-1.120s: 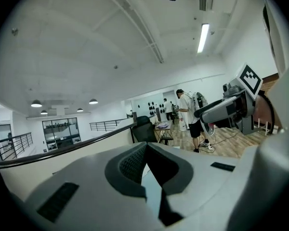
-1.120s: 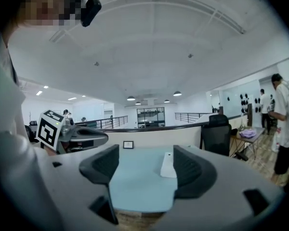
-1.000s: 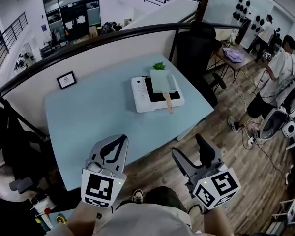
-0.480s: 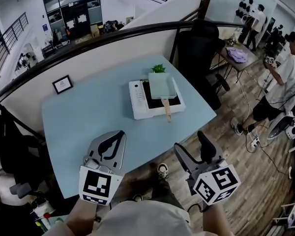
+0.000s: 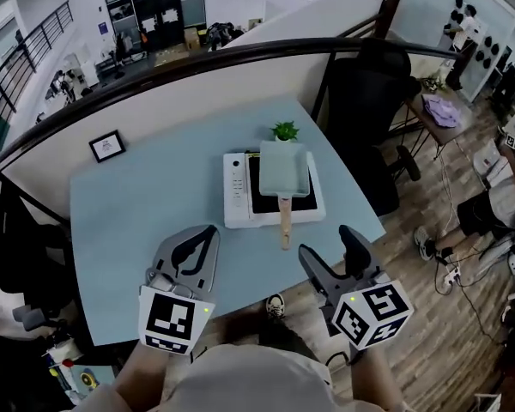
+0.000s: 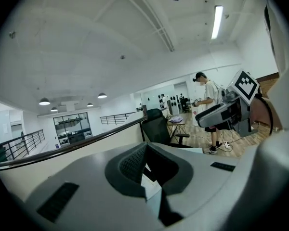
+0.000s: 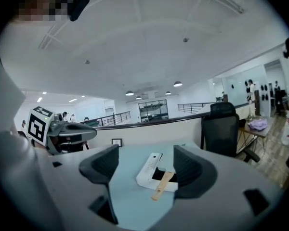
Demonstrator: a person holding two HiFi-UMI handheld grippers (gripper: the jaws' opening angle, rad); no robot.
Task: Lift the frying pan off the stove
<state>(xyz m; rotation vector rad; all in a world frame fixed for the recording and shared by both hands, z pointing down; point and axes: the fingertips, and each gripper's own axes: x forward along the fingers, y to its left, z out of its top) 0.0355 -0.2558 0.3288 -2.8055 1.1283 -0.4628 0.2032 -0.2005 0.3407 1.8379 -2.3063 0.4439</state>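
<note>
Pale green frying pan [image 5: 283,168] sits on a white stove [image 5: 237,191], far right on the table [image 5: 137,213] — rigid, probably weighty; grasp its near-pointing wooden handle [image 5: 284,221]. The right gripper [image 5: 328,245] gapes empty — left gripper [image 5: 208,233] closed, empty.

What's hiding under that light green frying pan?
The frying pan sits on a white stove with a black cooking plate, which rests on the blue table. Only the plate's edges show; the middle under the pan is covered.
</note>
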